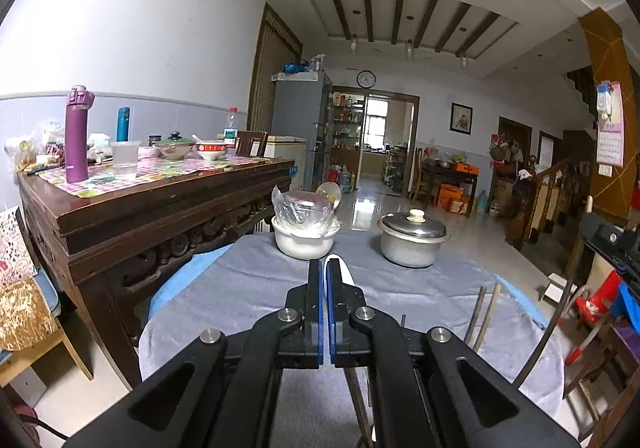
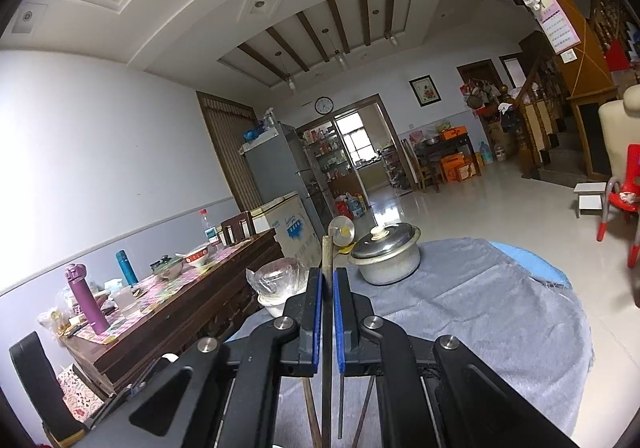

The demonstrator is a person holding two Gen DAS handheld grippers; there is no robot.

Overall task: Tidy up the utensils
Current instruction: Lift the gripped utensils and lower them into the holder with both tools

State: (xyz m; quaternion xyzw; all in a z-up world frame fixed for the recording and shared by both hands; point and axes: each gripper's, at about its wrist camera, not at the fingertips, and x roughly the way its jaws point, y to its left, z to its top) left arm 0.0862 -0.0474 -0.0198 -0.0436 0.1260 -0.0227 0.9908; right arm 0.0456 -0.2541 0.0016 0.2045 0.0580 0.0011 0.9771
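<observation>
Between the blue pads of the right gripper (image 2: 327,276) stands a single chopstick (image 2: 327,260), pinched tight and pointing up and away past the fingertips, its lower end running down under the tool. More chopsticks (image 1: 484,314) lie on the grey cloth (image 1: 248,288) near the right of the left wrist view, close beside that tool. Over to the left gripper (image 1: 324,268): its pads sit almost together with only a thin slit between them, and I cannot tell whether anything is caught there, though a white shape shows just behind the right finger. Further out on the cloth, a white bowl (image 1: 303,242) wrapped with clear plastic stands at the far left, and a lidded metal pot (image 1: 412,240) stands at the far right, the two well apart. Off to the left is a dark wooden table (image 1: 160,203) carrying a purple flask (image 1: 77,135).
</observation>
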